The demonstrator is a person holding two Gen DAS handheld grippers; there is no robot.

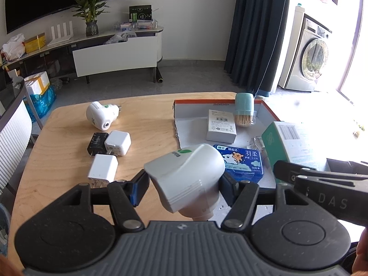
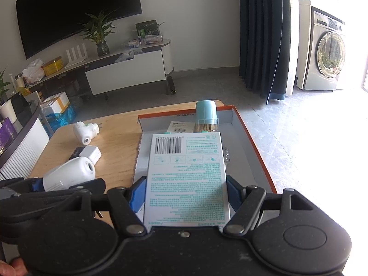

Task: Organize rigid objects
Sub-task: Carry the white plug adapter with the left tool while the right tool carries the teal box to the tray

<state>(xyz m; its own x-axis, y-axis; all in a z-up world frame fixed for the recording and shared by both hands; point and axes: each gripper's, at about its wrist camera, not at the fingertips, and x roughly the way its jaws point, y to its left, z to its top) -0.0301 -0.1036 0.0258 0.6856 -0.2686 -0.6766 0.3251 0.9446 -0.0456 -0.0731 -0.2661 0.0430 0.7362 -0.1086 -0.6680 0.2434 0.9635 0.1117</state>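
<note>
My left gripper [image 1: 184, 181] is shut on a white plug-in device [image 1: 187, 177] with a green leaf mark, held above the wooden table near the tray's left edge; it also shows in the right wrist view [image 2: 69, 173]. My right gripper [image 2: 186, 193] is shut on a white and teal box [image 2: 186, 174] with a barcode, held over the orange-rimmed tray [image 2: 253, 138]. The tray [image 1: 188, 112] holds a small white box [image 1: 222, 126], a teal-capped toothpick jar [image 1: 244, 110] and a blue floss box [image 1: 241, 163].
On the table [image 1: 142, 124] lie a second white plug-in device [image 1: 101, 116], a black charger [image 1: 96, 142] and two white chargers [image 1: 117, 143] [image 1: 103, 169]. A TV stand, a curtain and a washing machine stand behind.
</note>
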